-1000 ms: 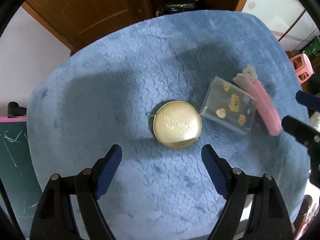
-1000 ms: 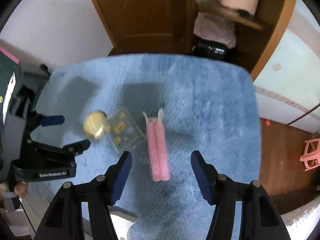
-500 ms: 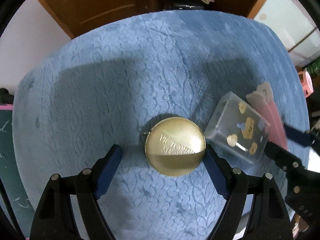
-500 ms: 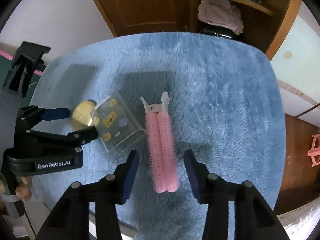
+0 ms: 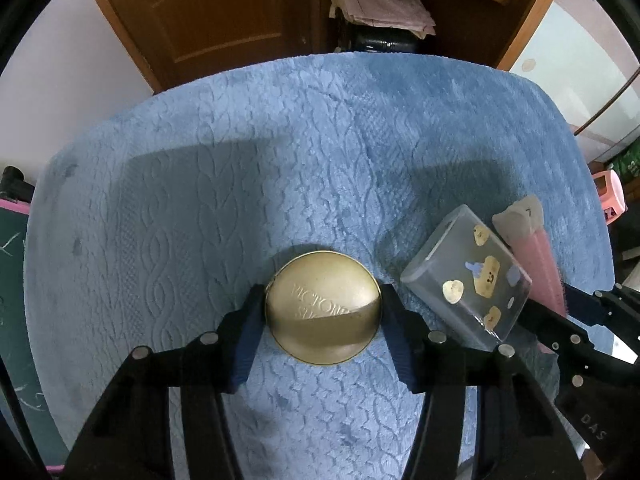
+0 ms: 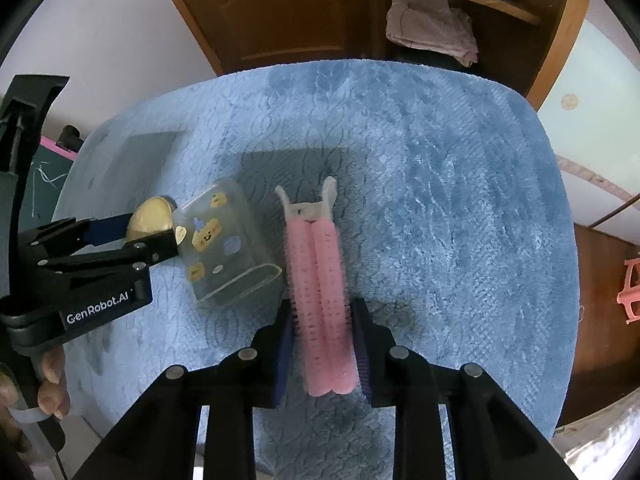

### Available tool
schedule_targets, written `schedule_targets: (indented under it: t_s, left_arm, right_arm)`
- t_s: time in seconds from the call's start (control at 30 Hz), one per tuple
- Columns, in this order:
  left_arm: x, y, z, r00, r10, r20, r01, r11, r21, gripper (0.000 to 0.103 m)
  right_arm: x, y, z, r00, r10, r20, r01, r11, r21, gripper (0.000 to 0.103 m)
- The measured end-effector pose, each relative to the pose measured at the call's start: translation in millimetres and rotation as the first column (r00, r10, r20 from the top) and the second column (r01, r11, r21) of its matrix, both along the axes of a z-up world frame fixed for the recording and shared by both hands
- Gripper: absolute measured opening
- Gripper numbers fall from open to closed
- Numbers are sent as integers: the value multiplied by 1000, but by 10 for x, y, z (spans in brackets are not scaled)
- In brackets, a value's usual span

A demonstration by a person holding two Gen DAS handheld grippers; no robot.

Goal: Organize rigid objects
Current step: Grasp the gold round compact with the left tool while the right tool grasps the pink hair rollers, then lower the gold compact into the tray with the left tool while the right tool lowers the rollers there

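Note:
A round gold tin point(image 5: 323, 312) lies on the blue plush mat point(image 5: 280, 152). My left gripper point(image 5: 322, 295) has its jaws closing, and both blue pads touch the tin's sides. To its right lies a clear plastic box with cartoon stickers point(image 5: 468, 280), with a pink hair-roller clip point(image 6: 316, 264) just beyond it. My right gripper point(image 6: 322, 308) is closing too, its pads against the bristles on both sides of the clip's near half. In the right wrist view the left gripper point(image 6: 132, 236) holds the tin point(image 6: 150, 216) next to the box point(image 6: 224, 240).
The mat point(image 6: 440, 200) ends in a rounded edge all around. Behind it are a wooden door point(image 5: 224, 12) and a shelf with folded cloth point(image 5: 384, 4). A green chalkboard point(image 5: 12, 280) stands at the left and a pink stool point(image 5: 610, 196) at the right. A person's hand point(image 6: 48, 380) holds the left gripper's handle.
Both grippers dropped closer to the mat and narrowed. The left jaws went from wide around the gold tin to touching it. The right jaws closed in on the pink clip.

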State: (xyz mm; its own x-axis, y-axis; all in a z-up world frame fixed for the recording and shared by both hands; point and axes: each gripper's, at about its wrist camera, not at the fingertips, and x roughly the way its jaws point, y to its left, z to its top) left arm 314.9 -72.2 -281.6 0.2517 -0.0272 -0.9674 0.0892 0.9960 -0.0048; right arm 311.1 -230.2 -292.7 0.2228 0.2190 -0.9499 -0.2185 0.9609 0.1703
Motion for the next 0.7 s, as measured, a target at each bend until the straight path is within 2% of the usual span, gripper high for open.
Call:
schedule_targets:
  t_s: [0.13,0.27,0.4,0.57,0.7]
  left_arm:
    - [-67,-24,60,1000,13,1,-13,1000,29,59]
    - [-235,-52,239,1000,-1,5,0,999,47,59]
    - [-435,-46,549,999,-23,30,21,999,45,59]
    - [-763,-36,1060,993,-56,103,54,998,17,59]
    - [-1015,-40,1396,985,-93,148,90,996,25,59]
  right_arm:
    - [-61,-12,52,1000,-3,8,3,1000,4,26]
    - [-177,-20,206,1000,-1,30,1,1000,18,25]
    - [-341,-24,456,998,-1,69,-1,1000,31,25]
    - [-593,-74,874,992,-27,123,18,997,74,25]
    - [-862,-40,1241,984,-49,169,31,994,108,25]
